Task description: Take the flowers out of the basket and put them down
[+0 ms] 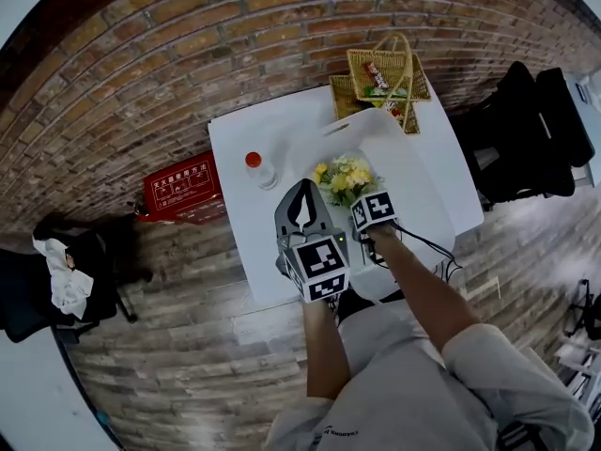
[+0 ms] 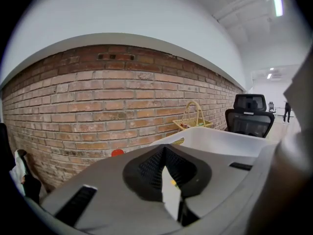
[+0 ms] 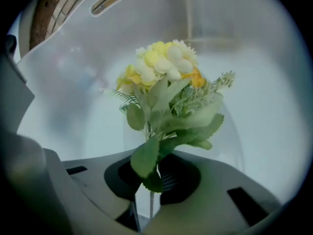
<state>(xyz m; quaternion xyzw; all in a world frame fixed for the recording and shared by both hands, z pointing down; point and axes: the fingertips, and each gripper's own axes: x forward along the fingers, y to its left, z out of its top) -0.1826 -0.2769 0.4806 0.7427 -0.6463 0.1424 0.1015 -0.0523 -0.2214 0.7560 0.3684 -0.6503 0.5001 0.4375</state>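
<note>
A bunch of yellow and white flowers [image 1: 347,178] with green leaves stands inside a white plastic basket [image 1: 399,128] on the white table [image 1: 242,219]. My right gripper [image 1: 362,205] points steeply down into the basket. In the right gripper view its jaws [image 3: 155,173] are shut on the stems, with the flowers [image 3: 164,77] rising beyond them against the basket wall [image 3: 73,82]. My left gripper [image 1: 302,203] hovers over the table just left of the basket, its tips together with nothing between them [image 2: 164,153].
A bottle with a red cap [image 1: 261,169] stands left of the white basket. Wicker baskets [image 1: 380,78] sit at the table's far corner by the brick wall. A red box [image 1: 181,188] lies on the floor at left. Black chairs [image 1: 526,130] stand on the right.
</note>
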